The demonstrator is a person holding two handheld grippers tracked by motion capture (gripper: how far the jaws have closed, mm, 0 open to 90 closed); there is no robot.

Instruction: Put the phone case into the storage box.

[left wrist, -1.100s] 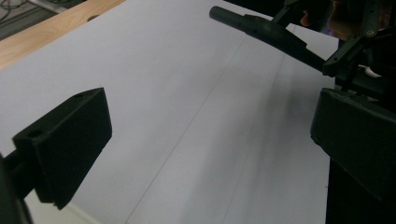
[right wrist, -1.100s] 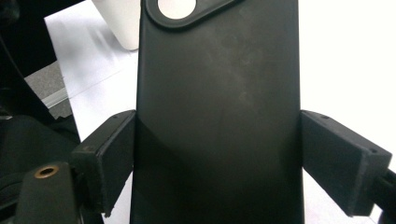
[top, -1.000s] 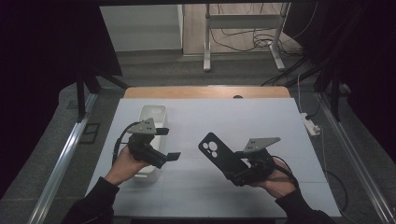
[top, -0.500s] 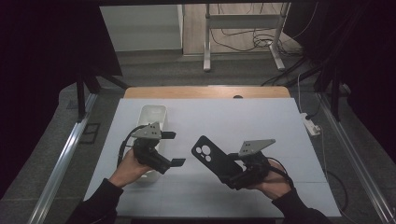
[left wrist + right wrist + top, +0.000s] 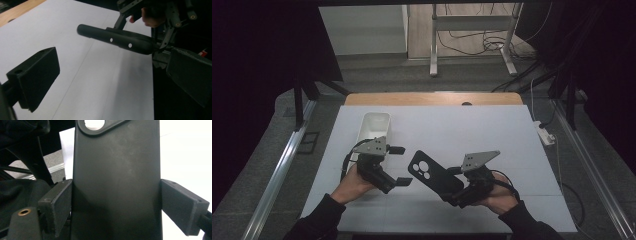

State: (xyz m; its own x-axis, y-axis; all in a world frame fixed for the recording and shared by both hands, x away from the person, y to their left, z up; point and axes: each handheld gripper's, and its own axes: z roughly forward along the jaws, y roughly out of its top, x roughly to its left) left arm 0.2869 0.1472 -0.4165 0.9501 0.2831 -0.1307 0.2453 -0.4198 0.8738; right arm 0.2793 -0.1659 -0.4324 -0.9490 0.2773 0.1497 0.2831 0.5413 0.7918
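Two hand-held tools, each gripped by a person wearing dark long sleeves. The left gripper (image 5: 398,165) is matte black, with blocky rectangular jaws, a grey three-cornered plate (image 5: 373,146) on top and a black cable looping from its rear. The right gripper (image 5: 451,186) matches it, with its own grey plate (image 5: 479,160) and trailing black cable. A brass-coloured screw (image 5: 24,212) sits beside one jaw.

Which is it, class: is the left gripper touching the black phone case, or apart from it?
Apart. In the left gripper view, white table shows between the left gripper and the phone case, held by the right gripper.
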